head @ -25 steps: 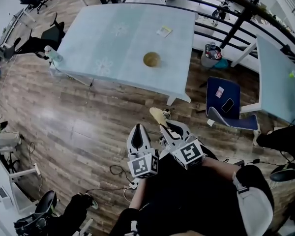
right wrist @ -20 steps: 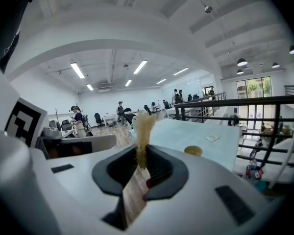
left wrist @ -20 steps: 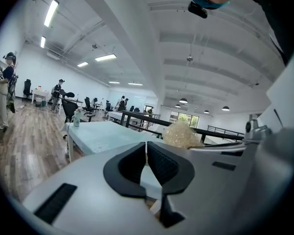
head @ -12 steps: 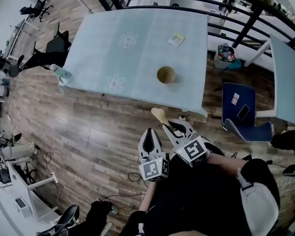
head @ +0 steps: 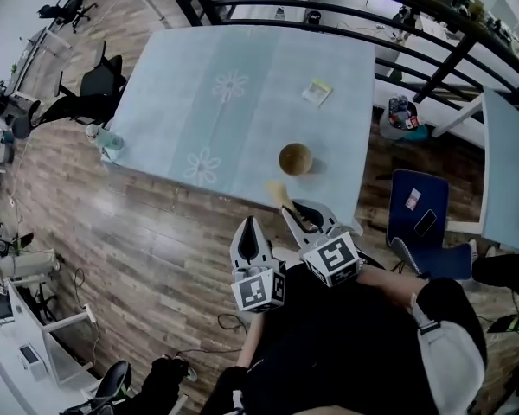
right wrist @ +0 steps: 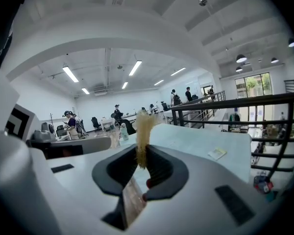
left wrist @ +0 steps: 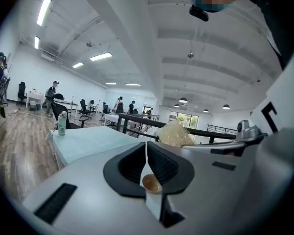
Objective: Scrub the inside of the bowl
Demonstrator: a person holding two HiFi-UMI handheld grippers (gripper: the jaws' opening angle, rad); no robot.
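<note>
A small brown bowl [head: 296,158] stands upright near the front right of a light blue table [head: 242,50]. In the left gripper view the bowl [left wrist: 151,182] shows low in the slit between the jaws. My right gripper [head: 292,211] hovers at the table's front edge, short of the bowl. It is shut on a tan fibrous scrubber [head: 278,192] that sticks up between the jaws of the right gripper [right wrist: 142,153]; the scrubber [right wrist: 144,129] points towards the table. My left gripper [head: 246,225] is over the floor beside it. The left gripper [left wrist: 146,146] is shut with nothing in it.
A small yellow-green packet [head: 317,92] lies at the table's far right. A water bottle [head: 109,140] stands at the left corner. A blue chair [head: 419,223] is right of the table, a black railing [head: 432,46] behind it, a black office chair [head: 99,80] to the left.
The table and bowl have come nearer and lower in the head view as the person stepped closer. The scrubber's tip now overlaps the table's front edge. Both grippers stay shut.
</note>
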